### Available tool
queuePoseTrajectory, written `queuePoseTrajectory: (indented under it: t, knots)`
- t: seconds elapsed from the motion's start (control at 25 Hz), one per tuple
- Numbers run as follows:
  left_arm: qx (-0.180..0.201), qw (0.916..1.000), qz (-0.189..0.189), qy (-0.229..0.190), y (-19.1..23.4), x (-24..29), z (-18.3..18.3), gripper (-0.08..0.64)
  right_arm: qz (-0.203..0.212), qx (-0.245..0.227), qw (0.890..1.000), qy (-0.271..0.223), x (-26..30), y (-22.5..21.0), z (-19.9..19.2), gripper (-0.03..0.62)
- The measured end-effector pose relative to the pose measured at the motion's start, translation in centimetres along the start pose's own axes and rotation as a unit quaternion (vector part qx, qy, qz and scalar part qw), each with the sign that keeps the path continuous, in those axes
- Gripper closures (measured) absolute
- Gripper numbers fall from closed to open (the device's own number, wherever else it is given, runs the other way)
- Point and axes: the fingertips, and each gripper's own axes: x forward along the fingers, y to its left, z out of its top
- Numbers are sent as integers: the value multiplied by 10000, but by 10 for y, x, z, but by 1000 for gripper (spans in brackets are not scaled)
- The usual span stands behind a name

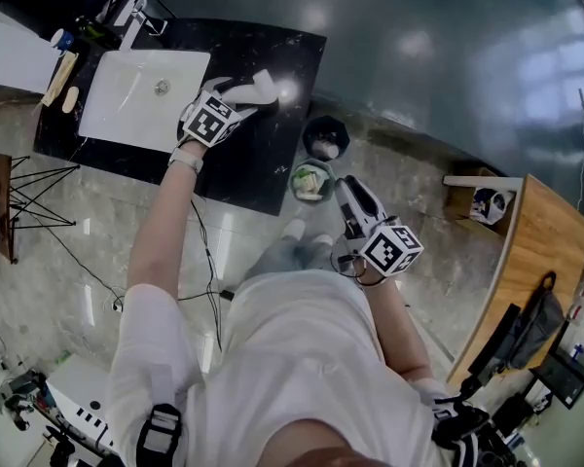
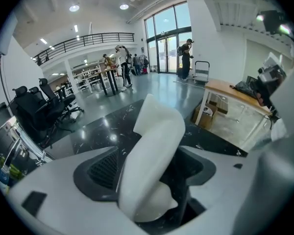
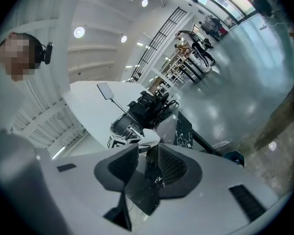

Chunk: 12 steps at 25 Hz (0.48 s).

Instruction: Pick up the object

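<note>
White short-sleeved shirt, grey trousers

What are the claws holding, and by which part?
Nothing looks clamped: the white object sits loose in the open left claw; right claw empty.

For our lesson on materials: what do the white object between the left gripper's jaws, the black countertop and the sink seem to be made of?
White object: probably plastic or glazed ceramic; smooth, evenly white, soft sheen on its curves.
Countertop: looks like polished black marble or stone; white veins, sharp light reflections.
Sink: likely glazed ceramic; plain glossy white basin.
</note>
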Motion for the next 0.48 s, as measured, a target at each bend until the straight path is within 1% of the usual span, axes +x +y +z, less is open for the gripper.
queuePoseTrajectory:
  t: [0.16,0.36,0.48]
  knots:
    - [45,9999,50,81,5,8,-3,213,-83,3,10000,-26,-4,-5,-1,453]
    - [-28,9999,127,60,14,11,0,215,-178,65,9998,-43,-6,-11,-2,453]
    - [91,9998,148,32,15,14,1,221,-195,89,9998,-44,-6,-13,-3,453]
